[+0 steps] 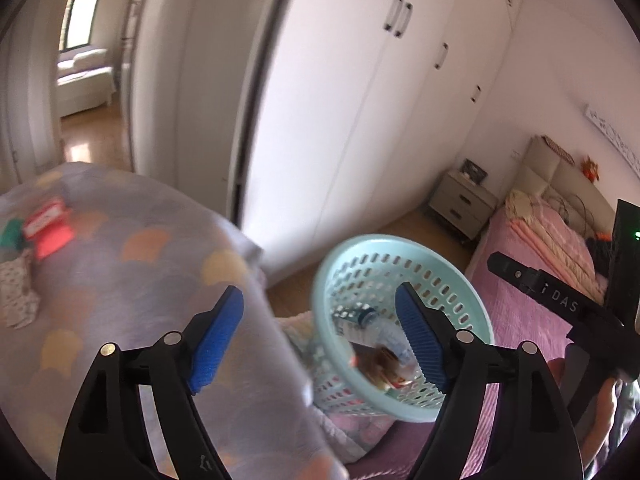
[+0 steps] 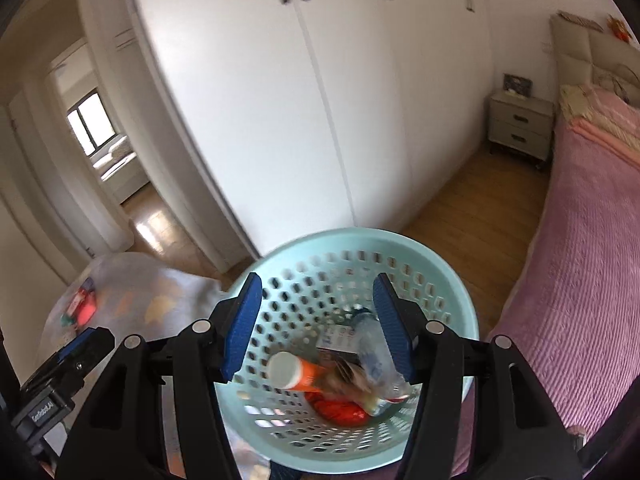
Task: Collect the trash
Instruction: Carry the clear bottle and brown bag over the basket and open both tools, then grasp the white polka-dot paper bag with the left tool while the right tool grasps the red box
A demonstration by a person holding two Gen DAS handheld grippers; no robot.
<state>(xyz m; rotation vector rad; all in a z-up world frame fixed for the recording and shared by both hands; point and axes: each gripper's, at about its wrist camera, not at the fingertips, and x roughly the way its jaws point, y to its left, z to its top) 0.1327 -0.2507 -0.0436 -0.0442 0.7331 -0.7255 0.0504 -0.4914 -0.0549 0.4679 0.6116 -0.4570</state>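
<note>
A pale blue perforated basket [image 2: 360, 236] sits on the bedding, holding an orange tube with a white cap [image 2: 296, 372], a clear plastic bottle [image 2: 376, 344] and a red wrapper [image 2: 340, 408]. My right gripper [image 2: 318, 280] hovers over the basket's mouth, open. The tube lies below its blue pads and touches neither. My left gripper [image 1: 320, 292] is open and empty, left of and above the basket [image 1: 400, 240], with the bottle [image 1: 372, 320] showing inside. A red packet [image 1: 48, 232] and a green item [image 1: 12, 232] lie on a grey patterned blanket [image 1: 140, 260] to the left.
A white wardrobe [image 2: 300, 100] fills the wall behind. A pink bed [image 2: 580, 260] runs along the right, with a beige nightstand [image 2: 520, 128] by its head. Wooden floor lies between bed and wardrobe. A doorway [image 1: 88, 80] opens at the far left.
</note>
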